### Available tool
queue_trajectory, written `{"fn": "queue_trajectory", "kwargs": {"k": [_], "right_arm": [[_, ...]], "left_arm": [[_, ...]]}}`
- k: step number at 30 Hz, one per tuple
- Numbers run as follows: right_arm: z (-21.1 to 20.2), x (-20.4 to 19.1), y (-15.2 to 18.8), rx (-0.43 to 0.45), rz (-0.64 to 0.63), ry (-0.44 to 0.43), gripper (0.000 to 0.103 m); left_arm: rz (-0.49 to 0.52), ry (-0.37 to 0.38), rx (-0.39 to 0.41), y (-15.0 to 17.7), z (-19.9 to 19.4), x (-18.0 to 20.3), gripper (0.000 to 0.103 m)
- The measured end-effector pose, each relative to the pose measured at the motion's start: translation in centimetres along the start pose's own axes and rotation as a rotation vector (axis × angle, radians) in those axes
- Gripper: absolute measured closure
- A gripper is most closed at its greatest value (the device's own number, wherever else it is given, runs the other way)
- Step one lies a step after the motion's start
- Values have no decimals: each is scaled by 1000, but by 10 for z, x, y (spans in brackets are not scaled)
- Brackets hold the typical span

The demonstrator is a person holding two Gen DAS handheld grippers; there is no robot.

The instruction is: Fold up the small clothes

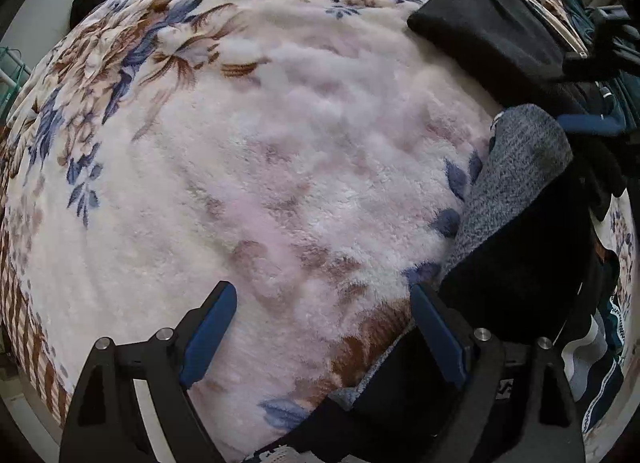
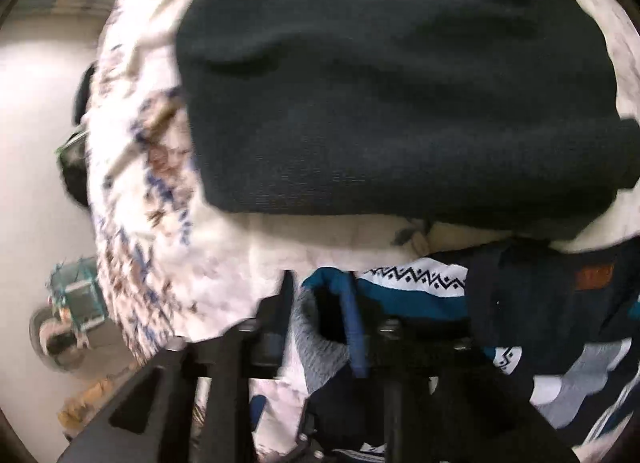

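A black sock with a grey toe (image 1: 516, 187) hangs over the floral fleece blanket (image 1: 280, 167) at the right of the left wrist view. My right gripper (image 1: 592, 123) shows there, pinching its upper end. In the right wrist view my right gripper (image 2: 320, 303) is shut on the sock's grey and black fabric (image 2: 324, 343). My left gripper (image 1: 324, 327) is open and empty just above the blanket, its right finger beside the sock's lower part. A folded dark garment (image 1: 492, 31) lies on the blanket beyond; it also shows in the right wrist view (image 2: 400, 83).
A heap of loose clothes, with a teal and white patterned piece (image 2: 416, 283) and navy items (image 2: 540, 295), lies at the right. The blanket's edge drops off at the left, with floor and a green crate (image 2: 76, 295) below.
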State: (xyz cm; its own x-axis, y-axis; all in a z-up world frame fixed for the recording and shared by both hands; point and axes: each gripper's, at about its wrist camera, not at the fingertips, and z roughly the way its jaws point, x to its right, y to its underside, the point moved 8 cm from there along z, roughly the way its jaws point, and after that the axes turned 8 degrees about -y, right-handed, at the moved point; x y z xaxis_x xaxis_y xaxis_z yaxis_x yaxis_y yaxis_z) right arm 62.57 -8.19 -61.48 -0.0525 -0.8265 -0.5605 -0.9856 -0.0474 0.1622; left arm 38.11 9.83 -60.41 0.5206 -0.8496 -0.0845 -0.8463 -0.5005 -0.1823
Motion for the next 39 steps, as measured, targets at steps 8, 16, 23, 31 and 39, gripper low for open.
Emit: {"fn": "queue_trajectory", "kwargs": {"k": [8,16,23,31,39], "right_arm": [[-41,59,34,43,-284,505,62],[-181,187,110,294,150,283,51],[-220,277,167,299,268,314,51],[-223,316,189,375,374,334,51],[-212,319,190,362,384,308,51]], "left_arm": [[63,19,60,-14,-26,14,15],[266,6,153,-40,-41,89,15],[246,-214,120,-72,5,50,13],[206,-85,192,-67,-51,56,13],[341,-223,134,-62,0,80,12]]}}
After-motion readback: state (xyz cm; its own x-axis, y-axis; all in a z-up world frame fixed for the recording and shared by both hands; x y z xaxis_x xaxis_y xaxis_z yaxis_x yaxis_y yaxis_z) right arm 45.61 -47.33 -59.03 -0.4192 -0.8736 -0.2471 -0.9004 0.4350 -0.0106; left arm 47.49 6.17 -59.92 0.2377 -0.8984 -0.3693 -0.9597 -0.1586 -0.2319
